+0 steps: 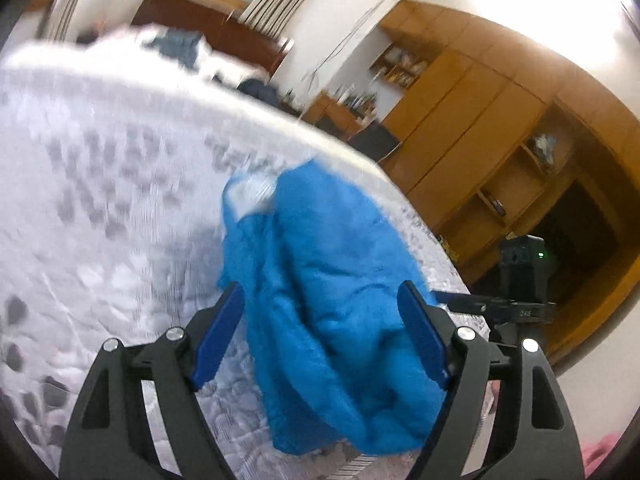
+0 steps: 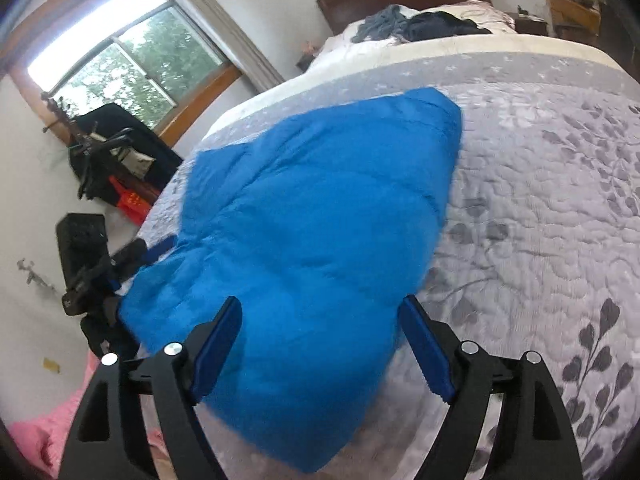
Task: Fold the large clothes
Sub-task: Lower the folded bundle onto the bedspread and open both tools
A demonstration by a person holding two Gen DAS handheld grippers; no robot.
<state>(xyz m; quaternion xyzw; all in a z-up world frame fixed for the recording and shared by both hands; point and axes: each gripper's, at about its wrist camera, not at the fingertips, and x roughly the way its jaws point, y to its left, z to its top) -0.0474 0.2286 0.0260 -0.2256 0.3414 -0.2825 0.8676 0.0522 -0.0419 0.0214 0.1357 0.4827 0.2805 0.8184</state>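
Jacket: a puffy blue jacket [image 2: 312,216] lies bunched on the bed, filling the middle of both views.
Bedspread: the grey leaf-patterned bedspread [image 2: 540,208] spreads from 12 to 4 o'clock around the jacket.
Left gripper: the left gripper [image 1: 320,312] is released, fingers spread wide over the jacket, gripping nothing.
Right gripper: the right gripper [image 2: 320,328] is likewise released, fingers apart above the jacket's near edge.
Window: a window [image 2: 132,60] sits at 10 o'clock in the right wrist view.
Wardrobe: a wooden wardrobe [image 1: 472,120] stands at 2 o'clock in the left wrist view.
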